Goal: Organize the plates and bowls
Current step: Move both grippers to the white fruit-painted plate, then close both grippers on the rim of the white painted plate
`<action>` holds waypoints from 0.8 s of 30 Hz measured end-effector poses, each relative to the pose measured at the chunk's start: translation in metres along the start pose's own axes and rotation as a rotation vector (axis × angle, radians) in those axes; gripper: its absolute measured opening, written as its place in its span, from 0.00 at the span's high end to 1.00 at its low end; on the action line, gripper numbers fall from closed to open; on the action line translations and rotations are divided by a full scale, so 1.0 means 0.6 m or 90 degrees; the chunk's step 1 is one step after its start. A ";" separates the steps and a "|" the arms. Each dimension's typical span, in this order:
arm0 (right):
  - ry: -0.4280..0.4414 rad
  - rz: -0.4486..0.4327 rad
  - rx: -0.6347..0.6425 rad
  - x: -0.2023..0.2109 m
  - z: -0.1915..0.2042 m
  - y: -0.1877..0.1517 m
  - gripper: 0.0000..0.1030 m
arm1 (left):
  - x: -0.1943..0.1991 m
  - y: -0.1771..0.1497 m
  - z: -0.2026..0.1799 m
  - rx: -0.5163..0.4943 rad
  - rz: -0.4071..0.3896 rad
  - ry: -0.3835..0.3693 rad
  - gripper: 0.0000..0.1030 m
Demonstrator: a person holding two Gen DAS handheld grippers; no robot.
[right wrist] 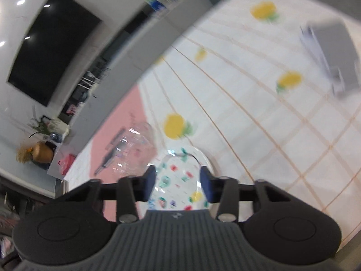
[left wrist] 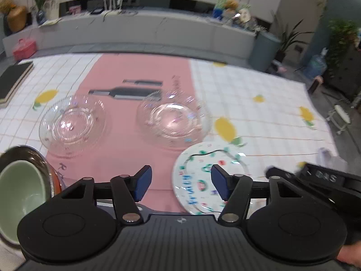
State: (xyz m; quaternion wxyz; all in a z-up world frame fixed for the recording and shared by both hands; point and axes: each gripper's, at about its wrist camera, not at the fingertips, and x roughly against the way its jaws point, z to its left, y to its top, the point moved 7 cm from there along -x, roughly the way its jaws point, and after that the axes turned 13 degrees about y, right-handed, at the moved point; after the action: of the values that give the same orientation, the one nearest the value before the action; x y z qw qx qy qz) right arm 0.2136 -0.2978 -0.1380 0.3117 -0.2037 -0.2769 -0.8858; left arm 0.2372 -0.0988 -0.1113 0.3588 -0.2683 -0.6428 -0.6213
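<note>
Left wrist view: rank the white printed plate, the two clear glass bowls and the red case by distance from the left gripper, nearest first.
1. White printed plate, just ahead of the left gripper, right side.
2. Right clear glass bowl, centre of the pink strip.
3. Left clear glass bowl, close to call against 2.
4. Red case, far left.

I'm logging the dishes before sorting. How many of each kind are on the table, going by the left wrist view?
Clear glass bowls: 2
Patterned white plate: 1
Green bowl: 1
Dark bowl under the green one: 1
Total: 5
</note>
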 end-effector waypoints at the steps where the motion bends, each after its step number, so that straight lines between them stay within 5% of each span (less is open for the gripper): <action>1: 0.001 -0.004 -0.006 -0.005 -0.006 -0.001 0.71 | -0.010 -0.003 0.002 0.006 0.004 0.008 0.32; 4: -0.005 -0.046 0.014 -0.011 -0.009 0.006 0.70 | -0.039 -0.012 0.009 0.038 0.017 0.014 0.32; 9: -0.040 -0.095 0.006 -0.017 -0.032 0.023 0.56 | -0.066 -0.034 0.005 0.069 0.033 -0.044 0.32; 13: -0.066 -0.065 -0.023 -0.029 -0.062 0.024 0.75 | -0.086 -0.044 0.011 0.090 0.062 -0.066 0.33; 24: -0.036 -0.026 -0.075 -0.050 -0.068 0.013 0.80 | -0.107 -0.035 0.016 0.150 0.039 -0.101 0.35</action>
State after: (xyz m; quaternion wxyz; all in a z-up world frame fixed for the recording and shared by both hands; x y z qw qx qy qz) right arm 0.2330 -0.3146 -0.1823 0.2730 -0.2409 -0.2373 -0.9006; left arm 0.2576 -0.0843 -0.1747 0.3548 -0.2921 -0.7291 -0.5072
